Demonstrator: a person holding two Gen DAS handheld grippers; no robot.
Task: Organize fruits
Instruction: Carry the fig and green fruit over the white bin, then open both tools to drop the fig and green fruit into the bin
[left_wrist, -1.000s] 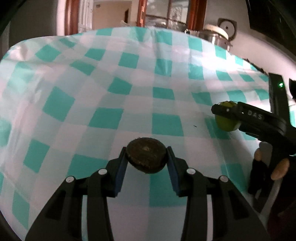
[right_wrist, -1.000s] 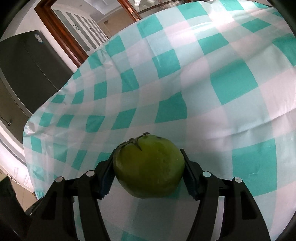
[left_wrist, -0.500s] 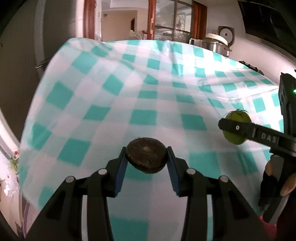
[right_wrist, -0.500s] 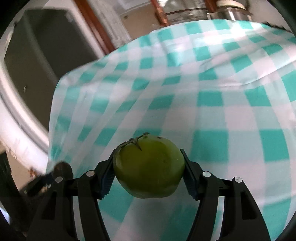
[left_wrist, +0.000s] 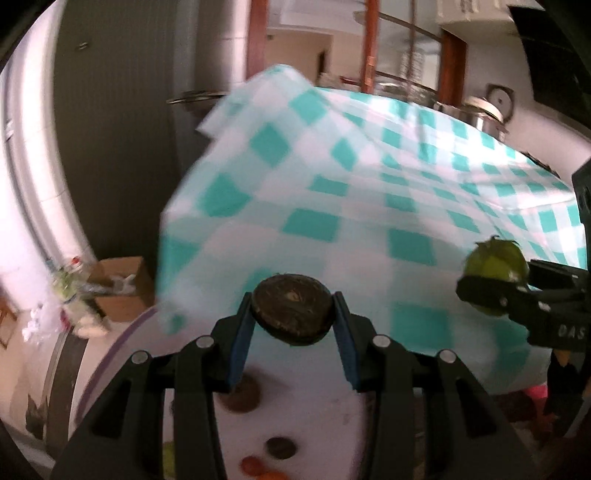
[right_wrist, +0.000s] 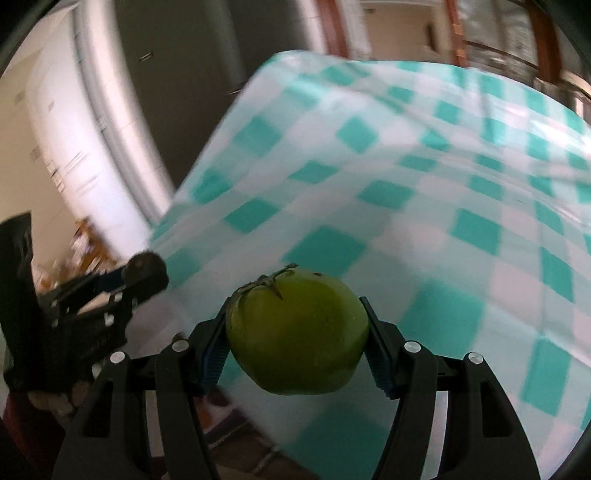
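A: Left wrist view first: what is the left hand-held gripper (left_wrist: 293, 325) doing?

B: It is clenched on a dark brown round fruit (left_wrist: 291, 314), flattish, with a small navel facing the lens. The blue-padded fingers (left_wrist: 239, 339) press on its two sides, and the fruit hangs in the air in front of the near edge of the worktop (left_wrist: 369, 206), which wears a teal and white checked cloth.

A: And below it?

B: A white round surface (left_wrist: 314, 417) lies under the gripper, with a few small fruits on it: a brownish one (left_wrist: 240, 398), a darker one (left_wrist: 281, 447) and an orange-red one (left_wrist: 253, 464). They are blurred, so I cannot name them. A cardboard box (left_wrist: 122, 288) sits on the floor at left.

A: The right side?

B: In the right wrist view the right hand-held gripper (right_wrist: 295, 332) grasps a green fruit (right_wrist: 297, 328) with a dry stem on top, pinched between both pads and held off the cloth, near the worktop's corner. The left wrist view shows the same green fruit at the right edge, well apart from the brown one.

A: Do the two see each other?

B: Yes. The right wrist view catches the left gripper with its dark fruit at lower left, beside the cloth's edge.
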